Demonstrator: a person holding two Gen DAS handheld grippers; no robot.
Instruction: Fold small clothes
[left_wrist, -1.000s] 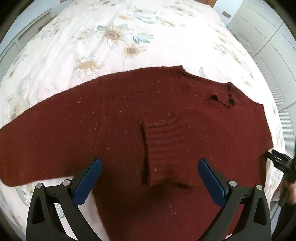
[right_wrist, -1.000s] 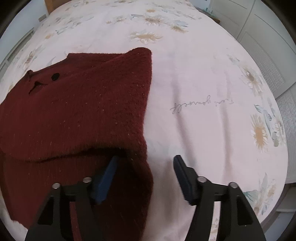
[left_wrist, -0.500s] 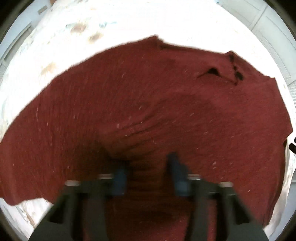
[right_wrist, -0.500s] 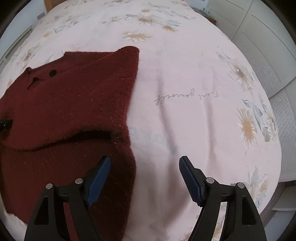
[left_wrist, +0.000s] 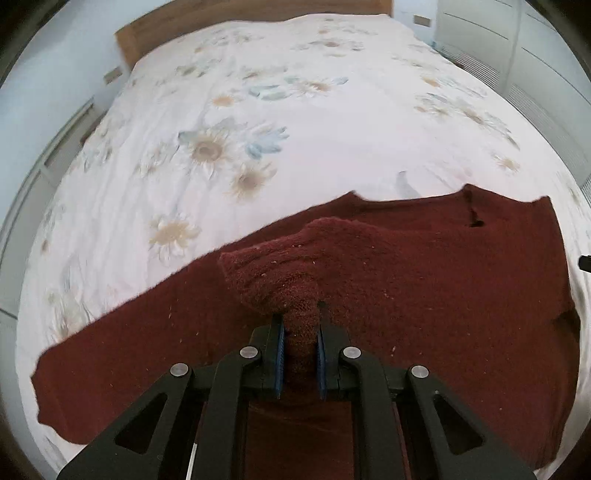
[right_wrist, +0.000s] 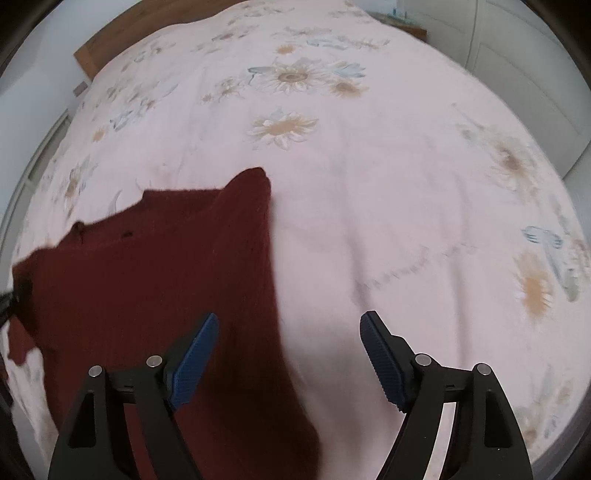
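A dark red knitted sweater (left_wrist: 424, 295) lies spread on the bed, neck opening toward the far right. My left gripper (left_wrist: 300, 321) is shut on the sweater's folded-in sleeve cuff (left_wrist: 280, 266), which rises in a bunched peak above the body. In the right wrist view, the sweater (right_wrist: 147, 277) fills the lower left. My right gripper (right_wrist: 290, 316) hovers over its right side edge with jaws wide and still opening. No fabric is pinched between the fingers; the left fingertip (right_wrist: 207, 332) is above the knit and the right one is above bare bedding.
A white floral duvet (left_wrist: 295, 129) covers the whole bed, and a wooden headboard (left_wrist: 221, 18) stands at the far end. White wardrobe doors (left_wrist: 535, 55) line the right side. A dark tip of the other gripper (left_wrist: 585, 262) shows at the right rim.
My left gripper went from wide open to shut on the sleeve cuff and lifted it. The right gripper's jaws widened and it drew up and back from the sweater's edge.
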